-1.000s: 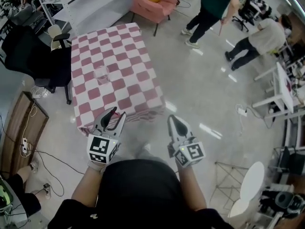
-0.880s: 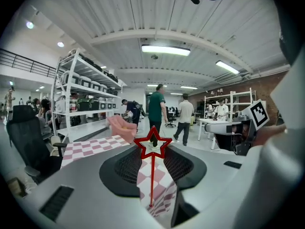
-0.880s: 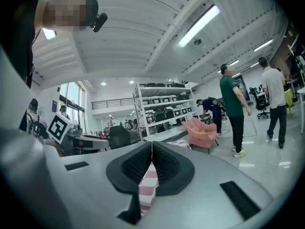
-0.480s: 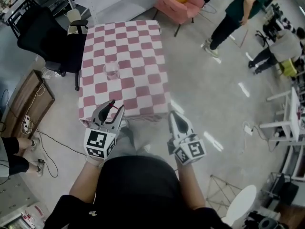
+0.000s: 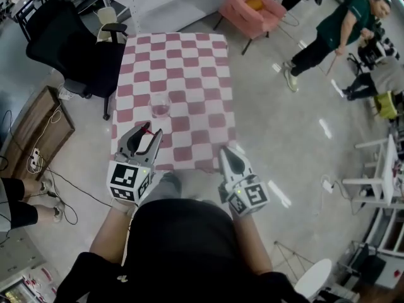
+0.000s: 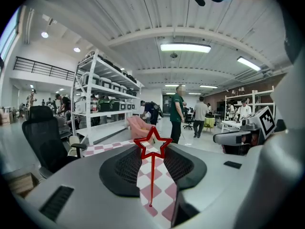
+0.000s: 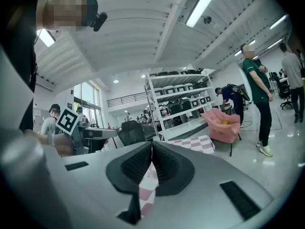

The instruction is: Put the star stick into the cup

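A clear cup [image 5: 160,107] stands on the near half of a table with a pink-and-white checked cloth [image 5: 189,55]. My left gripper [image 5: 144,138] hovers over the table's near edge, a short way in front of the cup. It is shut on a thin red star stick [image 6: 152,147], which stands upright between the jaws with the star at the top; the checked cloth [image 6: 159,187] shows behind it. My right gripper [image 5: 227,157] hangs just off the table's near right corner. The right gripper [image 7: 151,149] is shut, with nothing between its pads.
A black office chair [image 5: 69,43] stands at the table's left side, and a pink armchair [image 5: 255,5] is beyond the far right corner. A wooden cabinet [image 5: 35,131] and floor cables lie to the left. People [image 5: 338,30] stand on the grey floor at the right.
The table and cup have come nearer as the person stepped toward them. Both grippers now reach the table's near edge. The star stick stays in the left gripper.
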